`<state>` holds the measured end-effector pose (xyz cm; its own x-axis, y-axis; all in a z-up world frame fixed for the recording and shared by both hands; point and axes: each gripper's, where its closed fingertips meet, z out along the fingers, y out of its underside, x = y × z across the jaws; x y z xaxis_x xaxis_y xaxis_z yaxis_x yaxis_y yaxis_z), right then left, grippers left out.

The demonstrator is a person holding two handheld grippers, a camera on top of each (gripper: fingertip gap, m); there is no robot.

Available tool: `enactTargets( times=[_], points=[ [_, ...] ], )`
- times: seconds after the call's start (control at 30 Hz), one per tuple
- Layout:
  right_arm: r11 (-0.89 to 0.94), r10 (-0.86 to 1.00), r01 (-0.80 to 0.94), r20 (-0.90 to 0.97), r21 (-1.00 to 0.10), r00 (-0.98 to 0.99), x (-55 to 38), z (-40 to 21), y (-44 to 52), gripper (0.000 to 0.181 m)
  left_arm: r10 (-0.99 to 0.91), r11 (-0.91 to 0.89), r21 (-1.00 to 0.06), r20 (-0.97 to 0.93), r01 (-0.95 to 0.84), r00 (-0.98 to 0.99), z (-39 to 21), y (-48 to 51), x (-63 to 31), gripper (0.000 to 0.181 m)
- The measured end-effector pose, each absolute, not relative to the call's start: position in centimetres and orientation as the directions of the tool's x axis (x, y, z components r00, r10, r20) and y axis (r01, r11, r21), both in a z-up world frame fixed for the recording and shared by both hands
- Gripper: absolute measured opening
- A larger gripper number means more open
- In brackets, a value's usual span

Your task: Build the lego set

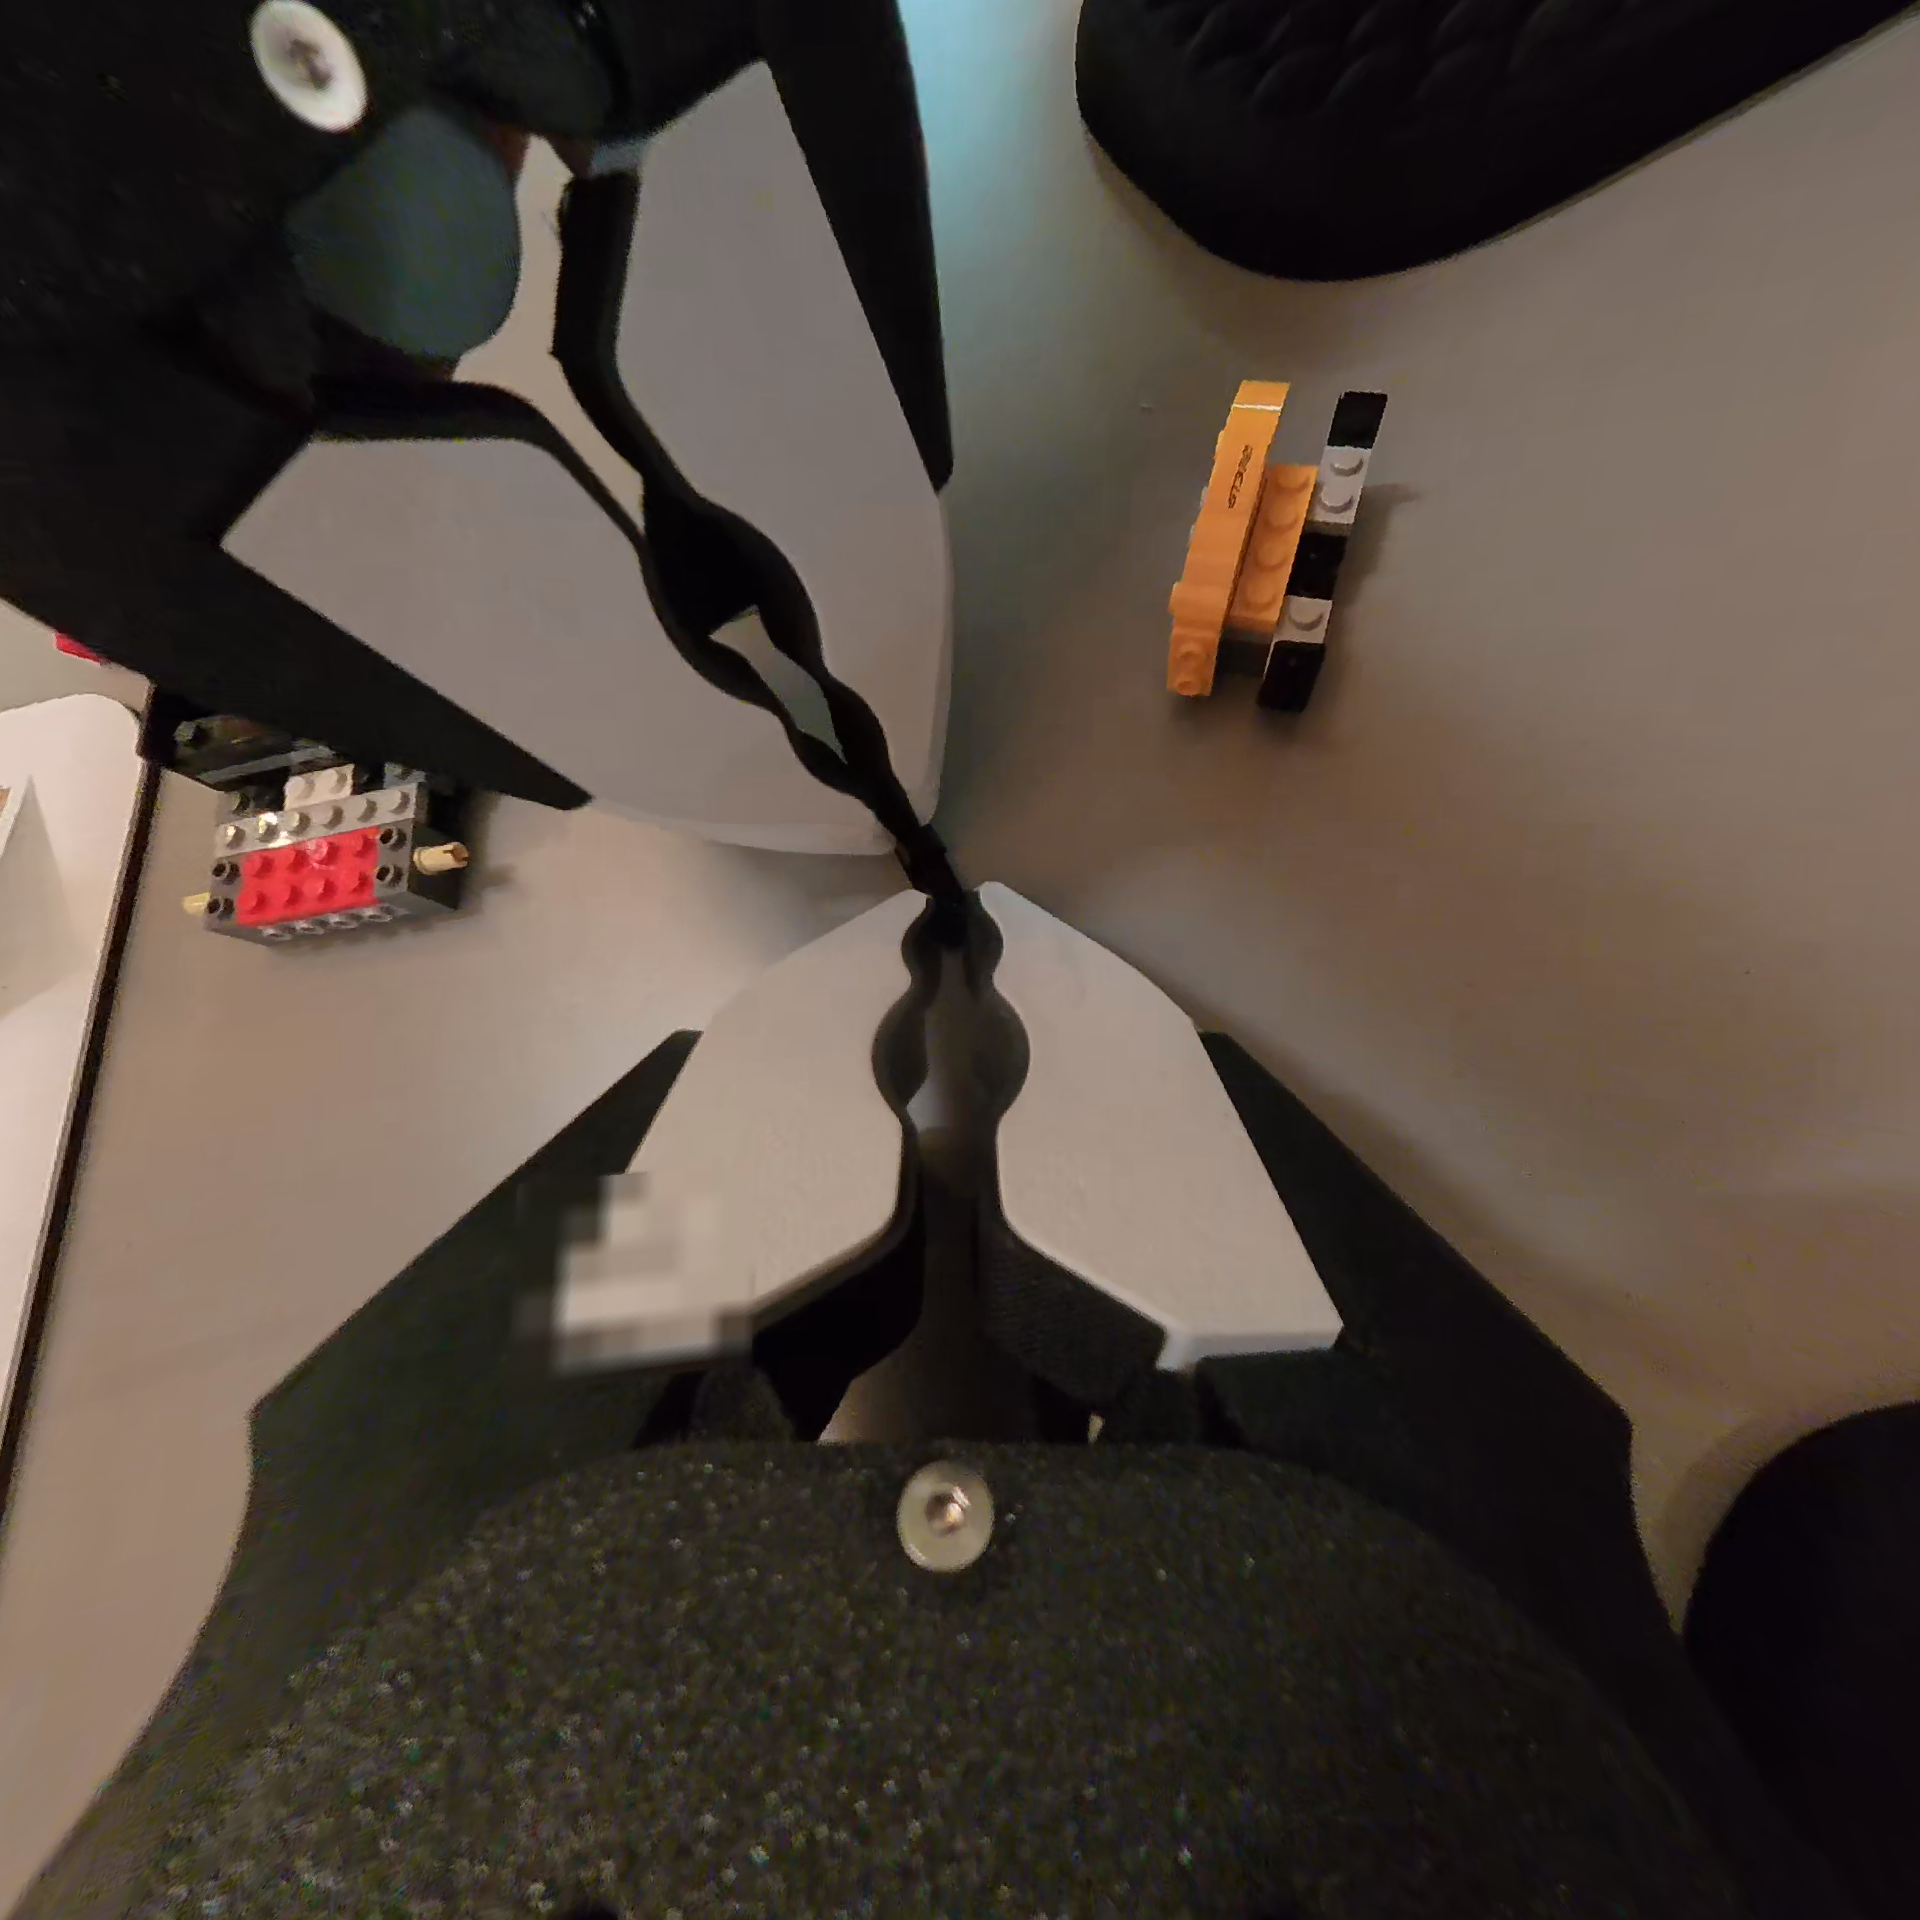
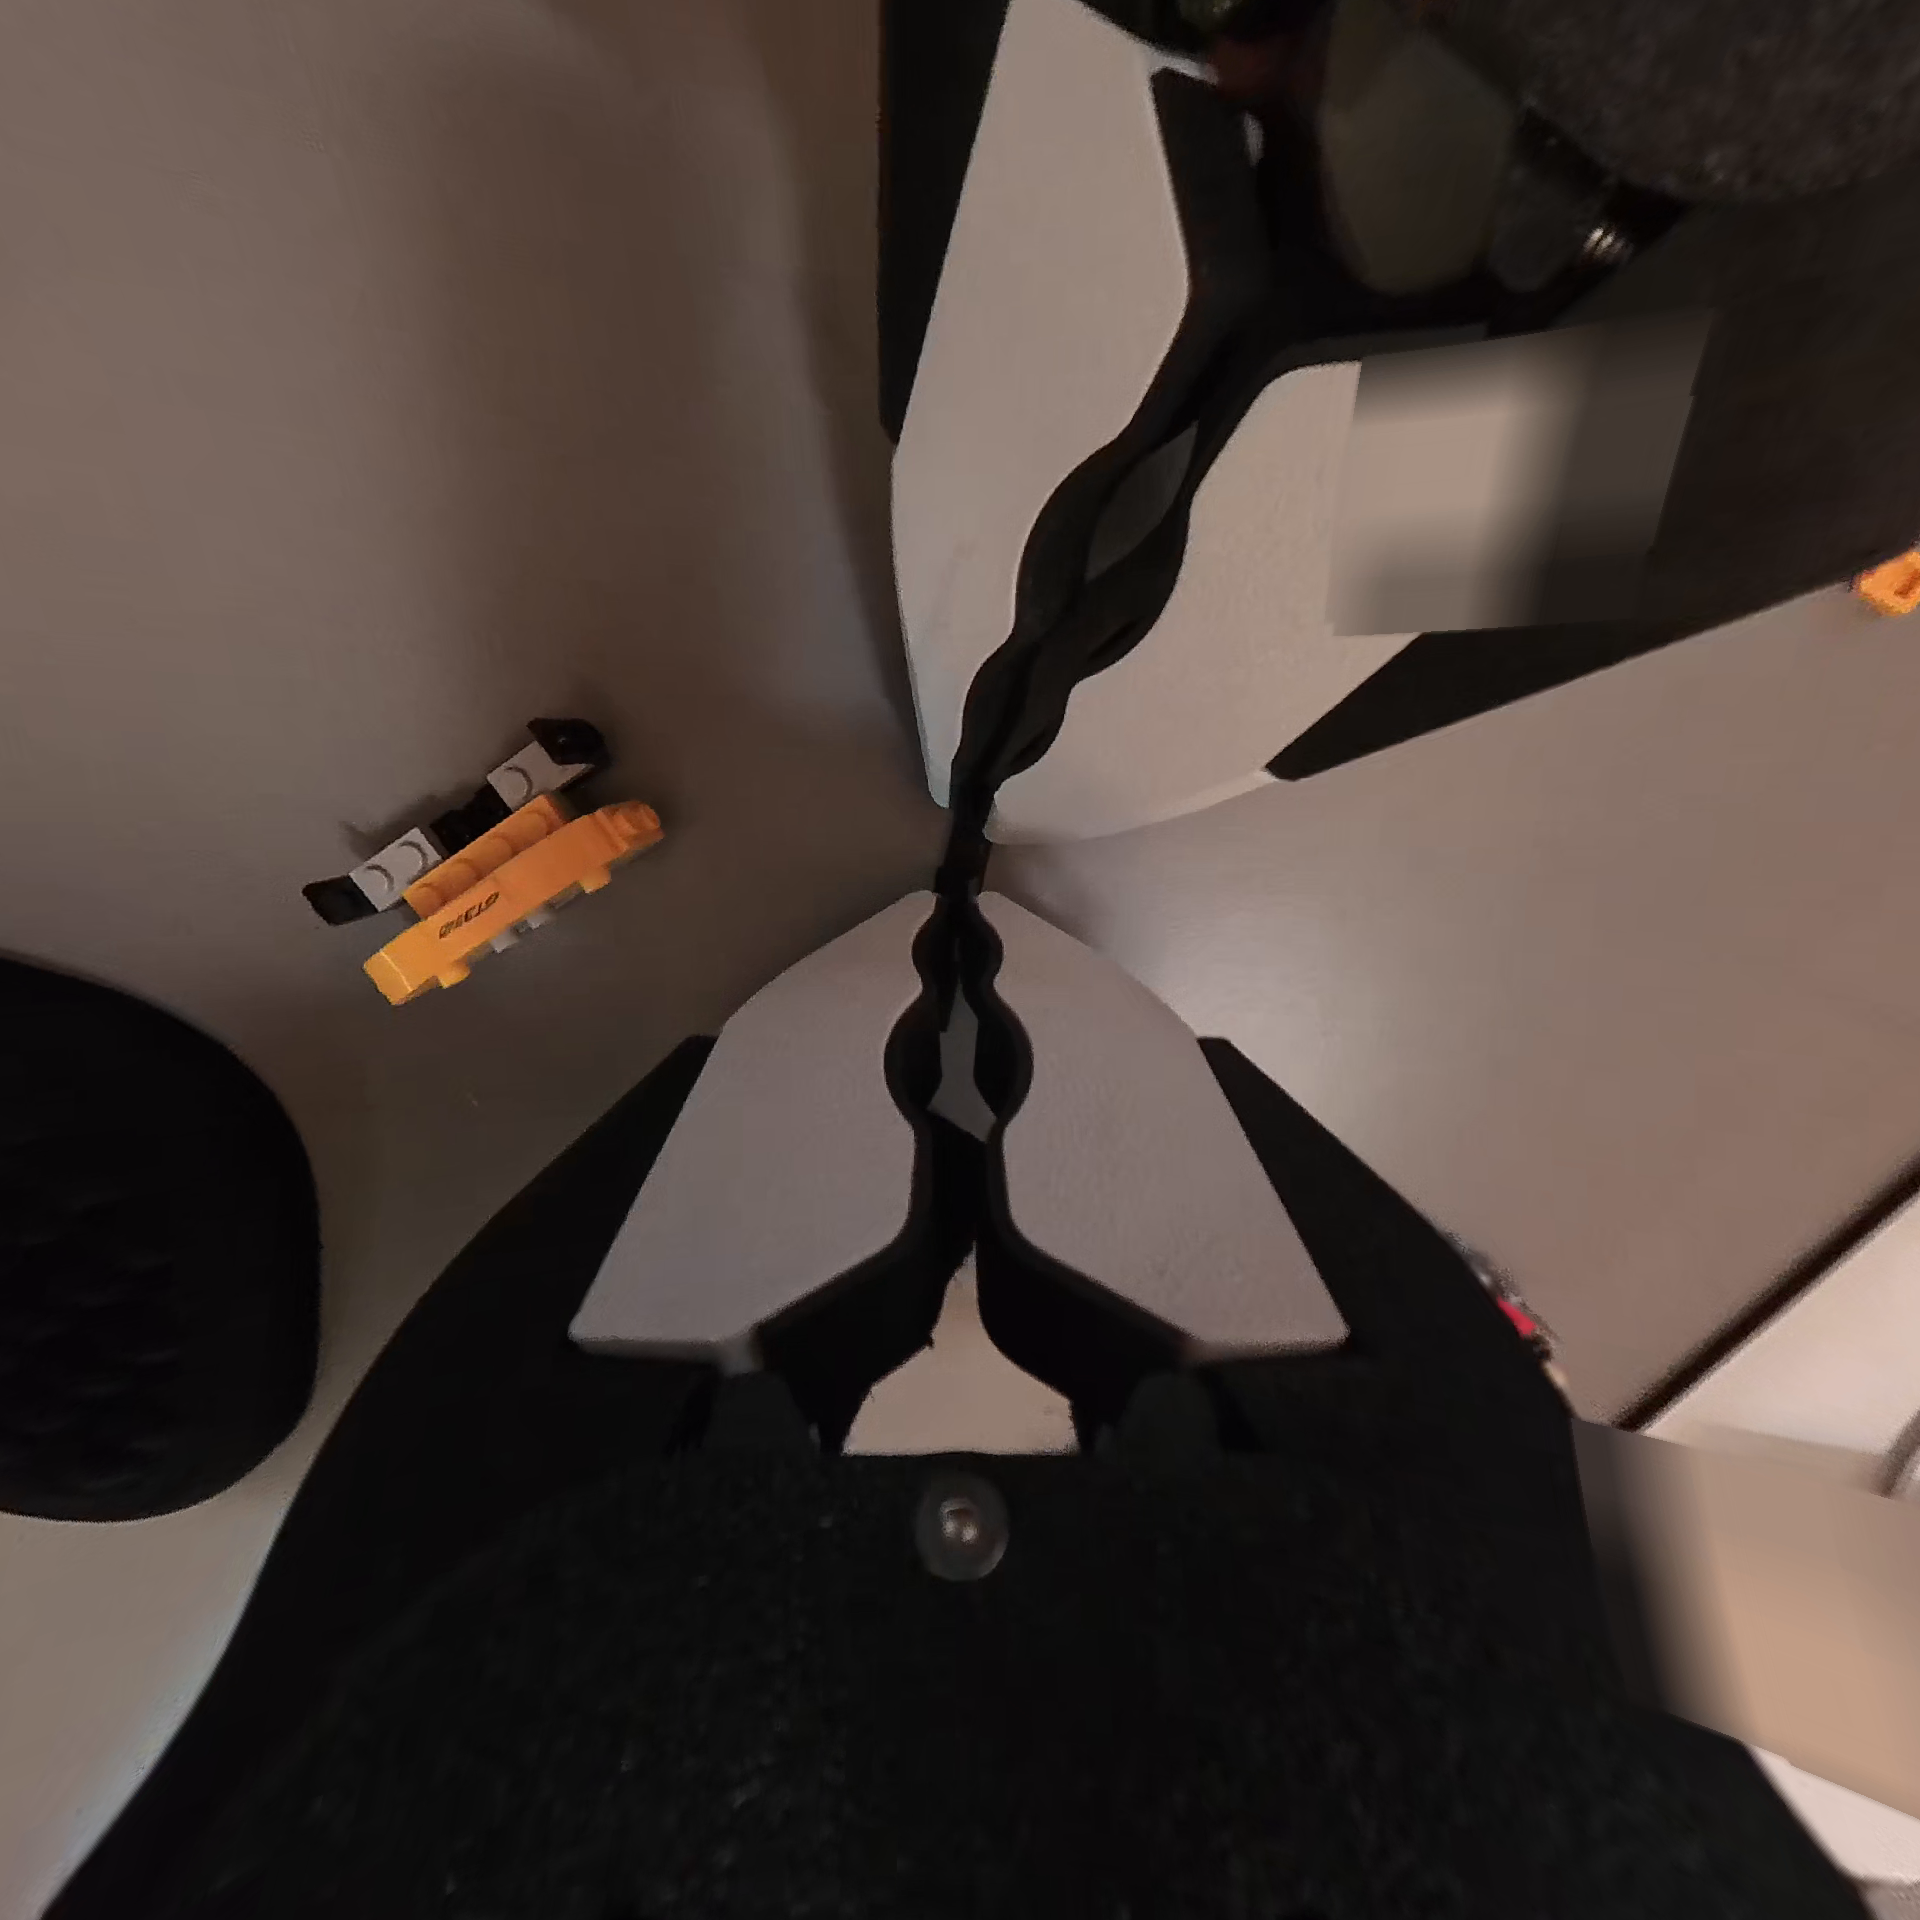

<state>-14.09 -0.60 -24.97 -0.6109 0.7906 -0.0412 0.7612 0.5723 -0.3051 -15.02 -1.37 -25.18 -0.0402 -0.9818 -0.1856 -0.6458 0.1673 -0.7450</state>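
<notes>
On the grey table [image 1: 1558, 935] two part-builds, the orange-and-black assembly [image 1: 1273, 545] and red-topped block [image 1: 327, 868], lie unjoined; my left gripper [image 1: 951, 914] and right gripper [image 2: 961, 914] meet tip to tip, both closed on a small dark piece [image 1: 940, 878].

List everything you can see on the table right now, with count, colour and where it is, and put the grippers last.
Orange lego assembly: one, orange with black and grey bricks, lying alone on the table.
Red lego assembly: one, red top on grey and black bricks with tan pins, by the white sheet.
White sheet: one, white, table edge.
Table: one, grey.
Black padded objects: two, black, at the table edges.
Small black piece: one, pinched between both gripper tips.
Left gripper: white fingers, shut.
Right gripper: white fingers, shut, tip to tip with the left.
</notes>
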Motion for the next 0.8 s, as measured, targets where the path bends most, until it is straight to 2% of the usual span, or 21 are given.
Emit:
enactTargets(
  times=[0.23,0.33,0.4,0.5,0.8],
  points=[
    [0.478,0.861,0.827,-0.030,-0.296,-0.508,-14.2,-24.9,-0.6,0.000,-0.979,0.158,-0.746,-0.202,-0.648,-0.006,-25.1,-1.1,-15.0,0.004],
    [0.449,0.877,0.820,-0.002,-0.354,-0.481,-14.3,-24.8,-0.5,0.001,-0.977,0.168,-0.749,-0.215,-0.641,-0.005,-25.0,-1.1,-15.0,0.002],
    [0.428,0.884,0.819,-0.011,-0.383,-0.467,-14.2,-24.6,-0.6,0.011,-0.974,0.175,-0.749,-0.228,-0.639,0.001,-24.9,-1.0,-15.0,0.003],
    [0.349,0.908,0.815,-0.051,-0.462,-0.417,-14.2,-23.5,-0.9,0.017,-0.971,0.176,-0.749,-0.239,-0.639,0.013,-24.8,-0.8,-15.2,0.009],
    [0.211,0.947,0.806,-0.089,-0.553,-0.308,-13.2,-24.1,-0.6,0.016,-0.965,0.124,-0.746,-0.245,-0.655,0.097,-24.7,0.4,-15.4,0.018]
  ],
)
